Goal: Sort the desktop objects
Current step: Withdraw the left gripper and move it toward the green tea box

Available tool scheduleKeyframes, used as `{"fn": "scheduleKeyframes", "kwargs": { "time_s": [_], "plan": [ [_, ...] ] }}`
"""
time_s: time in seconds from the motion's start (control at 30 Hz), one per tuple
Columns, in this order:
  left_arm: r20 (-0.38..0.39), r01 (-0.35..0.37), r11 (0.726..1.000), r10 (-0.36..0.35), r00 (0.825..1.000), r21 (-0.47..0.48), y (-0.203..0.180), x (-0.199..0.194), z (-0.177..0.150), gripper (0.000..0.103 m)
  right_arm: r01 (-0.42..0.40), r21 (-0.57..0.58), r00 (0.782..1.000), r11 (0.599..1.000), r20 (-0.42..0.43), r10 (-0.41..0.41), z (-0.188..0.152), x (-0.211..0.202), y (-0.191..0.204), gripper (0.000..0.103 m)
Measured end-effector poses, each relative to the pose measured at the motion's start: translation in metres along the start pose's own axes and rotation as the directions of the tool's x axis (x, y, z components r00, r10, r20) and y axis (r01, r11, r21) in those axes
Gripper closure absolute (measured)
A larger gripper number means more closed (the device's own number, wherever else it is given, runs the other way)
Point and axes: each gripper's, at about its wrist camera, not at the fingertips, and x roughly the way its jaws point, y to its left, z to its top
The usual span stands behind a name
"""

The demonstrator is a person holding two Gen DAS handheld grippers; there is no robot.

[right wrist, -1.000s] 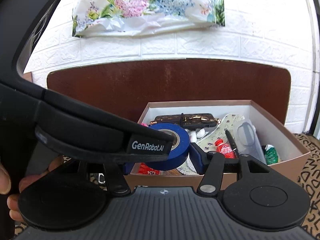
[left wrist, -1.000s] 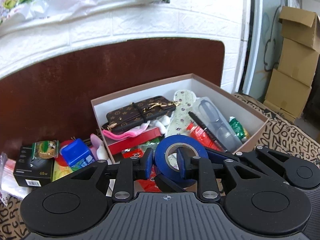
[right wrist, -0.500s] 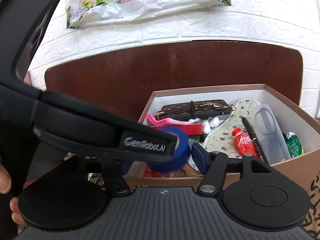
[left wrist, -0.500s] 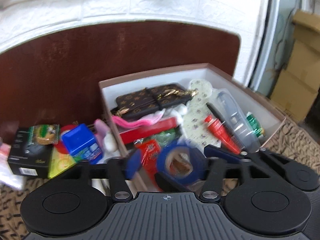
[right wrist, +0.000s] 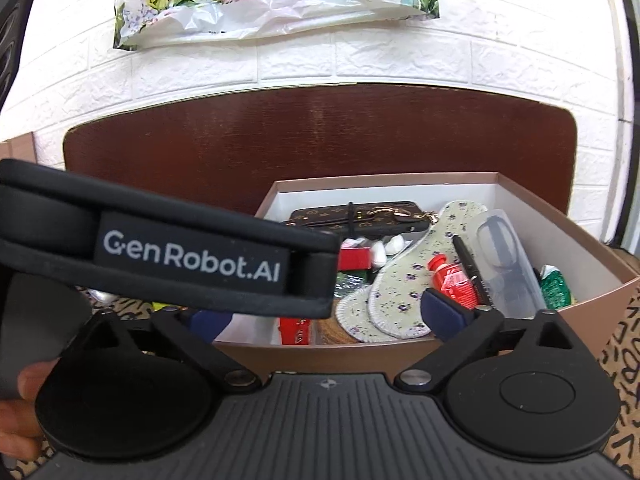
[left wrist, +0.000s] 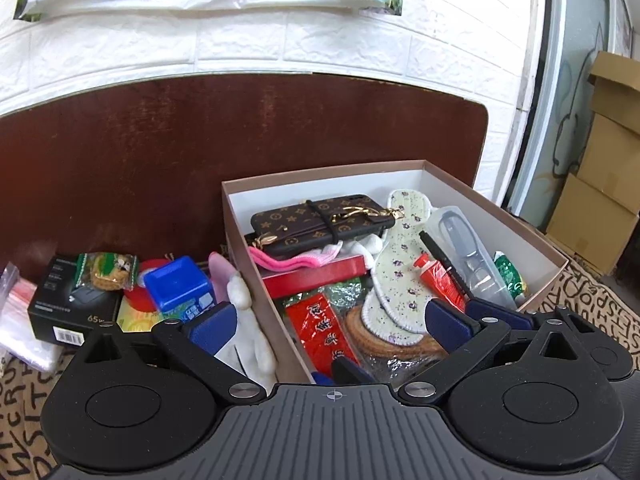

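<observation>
Opening empty, jaws of two grippers, left gripper (left wrist: 326, 322), right gripper (right wrist: 326, 314), over one box (left wrist: 496, 204).

Bright, even light filled both fisheye views, washing the white brick wall (left wrist: 240, 44) far ahead of the jaws nearly to glare. Soft shadow lay inside the box (left wrist: 532, 240) just beyond them. Straight lines bowed at the edges, and the corners fell to black. In the right wrist view, the branded strap (right wrist: 188, 258) close to the lens was sharp, while a fingertip (right wrist: 24, 378) at the frame edge blurred.
</observation>
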Motion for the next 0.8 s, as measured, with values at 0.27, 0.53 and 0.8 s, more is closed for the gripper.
{"fn": "scheduleKeyframes", "kwargs": {
  "time_s": [0.27,0.53,0.8],
  "plan": [
    [-0.026,-0.005,1.0,0.004,1.0,-0.011,0.001,0.0,-0.005,0.0,-0.003,0.01,1.0,1.0,0.001,0.003,0.0,-0.002,0.0,0.0],
    [-0.04,-0.006,1.0,0.005,0.999,-0.02,0.001,-0.006,-0.009,0.0,0.001,0.0,1.0,1.0,-0.004,-0.001,0.0,-0.005,0.005,0.0],
    [-0.048,-0.011,0.999,0.009,0.999,-0.036,0.002,-0.017,-0.013,0.0,-0.003,0.004,1.0,1.0,-0.002,0.003,0.0,-0.014,0.008,0.0]
  ]
}}
